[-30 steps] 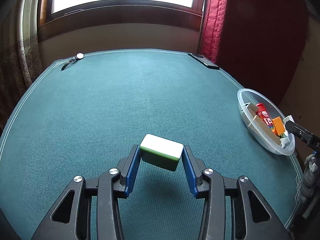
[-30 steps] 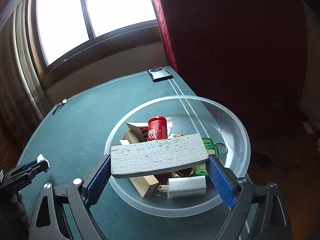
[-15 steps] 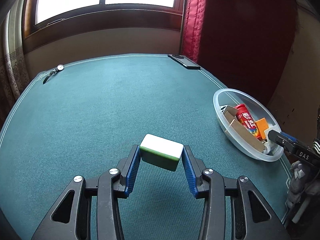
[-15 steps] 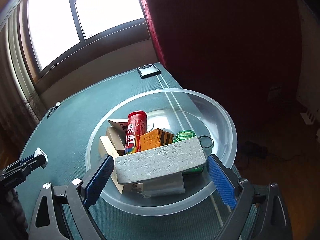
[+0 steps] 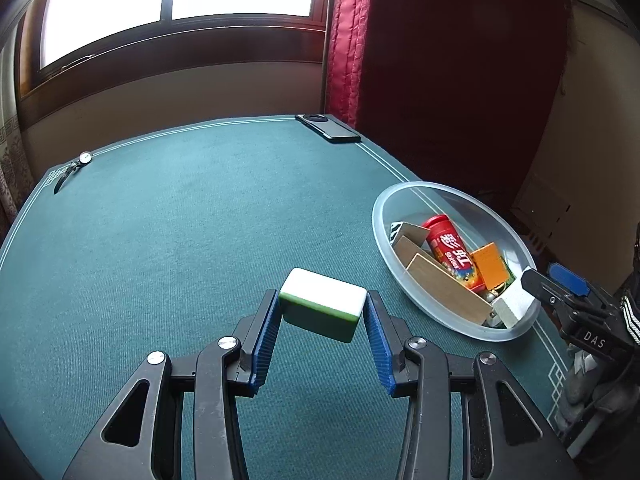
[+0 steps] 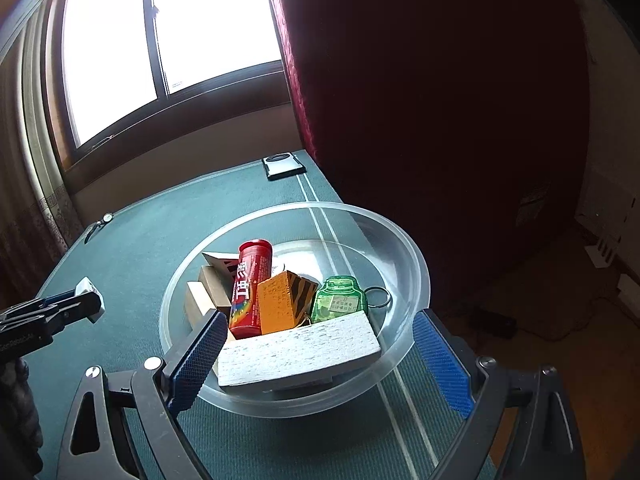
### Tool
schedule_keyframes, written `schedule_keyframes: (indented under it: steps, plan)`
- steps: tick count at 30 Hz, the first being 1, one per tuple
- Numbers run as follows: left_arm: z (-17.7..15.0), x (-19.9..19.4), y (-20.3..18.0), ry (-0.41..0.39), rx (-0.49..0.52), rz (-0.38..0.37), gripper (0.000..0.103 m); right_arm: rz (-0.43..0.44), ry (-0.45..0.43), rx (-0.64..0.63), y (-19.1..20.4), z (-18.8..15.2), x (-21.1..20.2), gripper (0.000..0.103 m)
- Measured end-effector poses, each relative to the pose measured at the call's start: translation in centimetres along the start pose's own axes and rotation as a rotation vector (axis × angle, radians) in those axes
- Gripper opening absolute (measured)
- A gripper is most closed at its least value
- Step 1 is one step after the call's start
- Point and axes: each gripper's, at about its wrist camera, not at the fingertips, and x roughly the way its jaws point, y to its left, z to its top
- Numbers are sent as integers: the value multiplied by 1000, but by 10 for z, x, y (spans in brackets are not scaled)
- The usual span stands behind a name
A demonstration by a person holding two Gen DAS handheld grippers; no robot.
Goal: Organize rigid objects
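In the bowl (image 6: 404, 240), grey block (image 6: 298, 350) lies crosswise

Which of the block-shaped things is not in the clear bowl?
The white tile with a green band: the left gripper holds it above the green table, while the other blocks lie in the bowl.

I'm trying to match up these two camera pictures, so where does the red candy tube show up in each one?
Left wrist view: the red candy tube lies at the right edge, inside the clear bowl, beside an orange box.
Right wrist view: the tube is near the centre, leaning in the bowl, left of the orange box.
Shared landmark: the dark phone at the table's far edge.
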Motion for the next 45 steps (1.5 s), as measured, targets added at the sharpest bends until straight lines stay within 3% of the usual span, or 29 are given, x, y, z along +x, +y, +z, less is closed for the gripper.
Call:
schedule_keyframes:
  steps: [33, 35, 37, 38, 45]
  plan:
    - [38, 47, -85, 42, 117, -214, 44, -56, 15, 6, -17, -15, -9, 96]
    - [39, 51, -88, 36, 117, -226, 45, -57, 18, 3, -16, -16, -8, 96]
    - [40, 54, -87, 28, 110, -229, 61, -61, 20, 1, -17, -16, -8, 96]
    - [41, 54, -85, 20, 102, -232, 64, -64, 20, 1, -17, -16, -7, 96]
    - [36, 48, -74, 8, 96, -201, 65, -102, 40, -12, -15, -20, -2, 96]
